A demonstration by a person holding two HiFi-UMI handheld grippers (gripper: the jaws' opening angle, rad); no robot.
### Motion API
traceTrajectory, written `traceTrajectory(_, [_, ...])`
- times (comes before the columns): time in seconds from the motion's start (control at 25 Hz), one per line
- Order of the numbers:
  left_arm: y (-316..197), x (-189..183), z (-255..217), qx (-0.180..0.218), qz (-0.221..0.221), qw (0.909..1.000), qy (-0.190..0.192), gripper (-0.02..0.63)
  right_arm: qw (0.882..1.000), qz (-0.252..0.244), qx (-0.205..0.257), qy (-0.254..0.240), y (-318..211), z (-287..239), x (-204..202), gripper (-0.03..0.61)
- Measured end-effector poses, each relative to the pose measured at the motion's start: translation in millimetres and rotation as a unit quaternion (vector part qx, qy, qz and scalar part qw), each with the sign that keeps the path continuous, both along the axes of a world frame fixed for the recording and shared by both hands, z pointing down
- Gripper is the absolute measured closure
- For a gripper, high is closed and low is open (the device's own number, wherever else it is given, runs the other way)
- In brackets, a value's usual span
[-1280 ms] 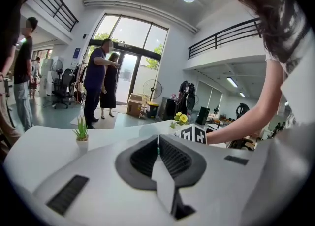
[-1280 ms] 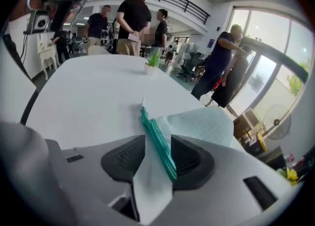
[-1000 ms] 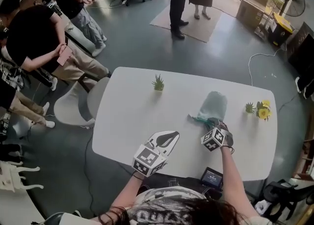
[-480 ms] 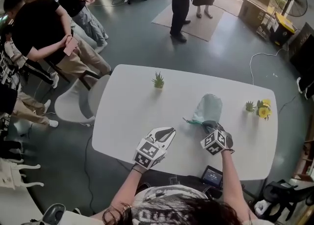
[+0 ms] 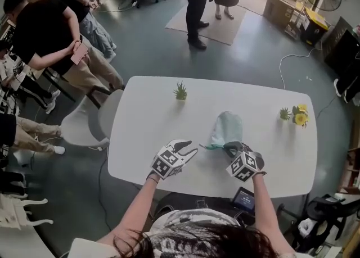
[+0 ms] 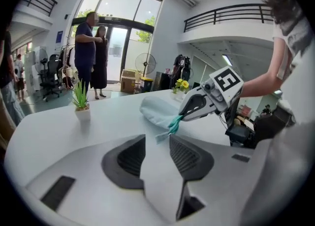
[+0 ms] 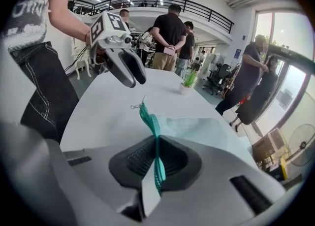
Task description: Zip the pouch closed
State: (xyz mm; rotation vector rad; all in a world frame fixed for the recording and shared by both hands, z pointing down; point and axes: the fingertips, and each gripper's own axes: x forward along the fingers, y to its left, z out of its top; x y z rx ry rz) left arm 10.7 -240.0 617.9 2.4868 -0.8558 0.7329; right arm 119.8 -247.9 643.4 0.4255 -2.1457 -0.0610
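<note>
A pale teal pouch (image 5: pixel 226 127) lies on the white table (image 5: pixel 140 139), its darker teal zipper tape (image 5: pixel 209 146) sticking out to the left. My right gripper (image 5: pixel 228 149) is shut on that tape (image 7: pixel 156 156) at the pouch's near end. The tape stands up between the pads, with the metal pull (image 7: pixel 135 106) at its tip and the pouch body (image 7: pixel 206 129) beyond. My left gripper (image 5: pixel 194 151) is just left of the tape end, its jaws opening. In the left gripper view the left gripper (image 6: pixel 157 144) has nothing pressed between its pads; the tape end (image 6: pixel 162 135) hangs just past the tips, below the right gripper (image 6: pixel 206 102).
A small potted green plant (image 5: pixel 180 91) stands at the table's far side and a yellow-flowered plant (image 5: pixel 298 116) at the right. A dark tablet (image 5: pixel 243 199) sits at the near edge. A white chair (image 5: pixel 84 122) and several people are to the left.
The pouch has slid left across the table with my right gripper, which has closed on the zipper tape. My left gripper has come down and forward toward the tape end, and its jaws have opened.
</note>
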Motion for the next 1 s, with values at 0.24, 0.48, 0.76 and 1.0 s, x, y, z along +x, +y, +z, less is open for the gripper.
traceTrajectory(0.24, [8.6, 4.0, 16.7, -0.016, 0.122, 0.9923, -0.011, 0.463, 1.0, -0.023, -0.001, 0.009, 15.9, -3.9, -12.7, 0.555])
traceTrajectory(0.48, [15.3, 18.4, 27.9, -0.029, 0.198, 0.9795, -0.02, 0.485, 0.999, -0.034, 0.003, 0.025, 18.6, -3.8, -20.6, 0.555])
traceTrajectory(0.76, [21.5, 16.2, 31.9, -0.047, 0.18, 0.9825, -0.003, 0.585, 1.0, -0.001, 0.011, 0.022, 13.4, -2.9, -22.5, 0.551])
traceTrajectory(1.0, [14.8, 4.7, 24.5, -0.047, 0.091, 0.9945, 0.022, 0.594, 0.993, 0.113, 0.002, -0.023, 11.1, -9.6, -23.4, 0.443])
